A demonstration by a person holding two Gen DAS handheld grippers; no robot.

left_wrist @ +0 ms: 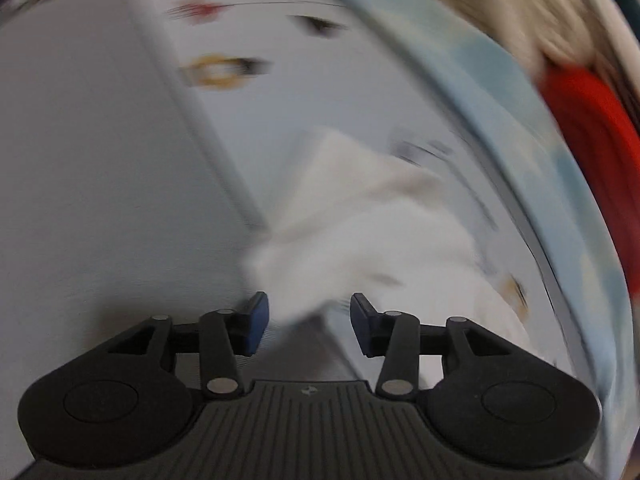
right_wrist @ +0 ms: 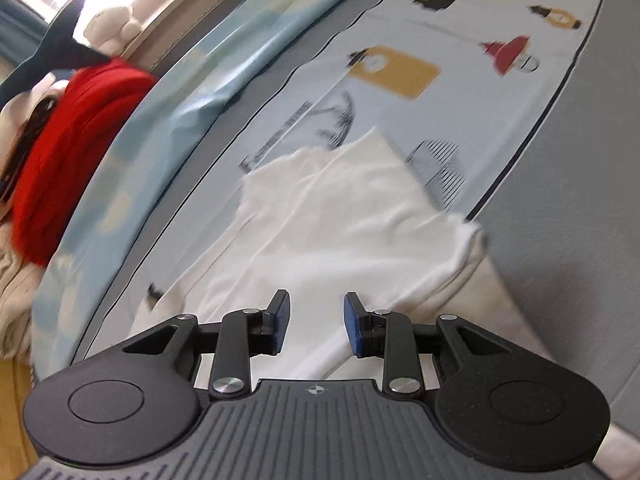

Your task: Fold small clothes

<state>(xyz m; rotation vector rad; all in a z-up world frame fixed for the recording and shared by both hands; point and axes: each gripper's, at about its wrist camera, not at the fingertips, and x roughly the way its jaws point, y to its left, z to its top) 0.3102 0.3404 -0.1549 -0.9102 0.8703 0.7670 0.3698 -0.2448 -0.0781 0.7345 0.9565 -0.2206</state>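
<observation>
White garment (right_wrist: 340,216): small, crumpled and partly folded, lying on a printed sheet (right_wrist: 460,92) with grey borders; its near hem is cut off behind the gripper body in the right wrist view, and its type cannot be made out. Left wrist view, heavily motion-blurred: the same white garment (left_wrist: 360,236) appears as a pale smear, edges indistinct. Left gripper (left_wrist: 309,322): fingers parted with a wide gap, nothing between them; a corner of the cloth lies just ahead of the tips, contact not determinable. Right gripper (right_wrist: 317,322): fingers likewise spread, holding nothing, poised over the garment's near portion; whether they touch it cannot be told. Red garment (right_wrist: 68,148): bunched at the far side on a light blue patterned cloth (right_wrist: 168,120), partly cropped by the frame. Plush toys (right_wrist: 116,24): pale, overexposed near a bright window, detail lost. Sheet motifs smeared in the left view.
</observation>
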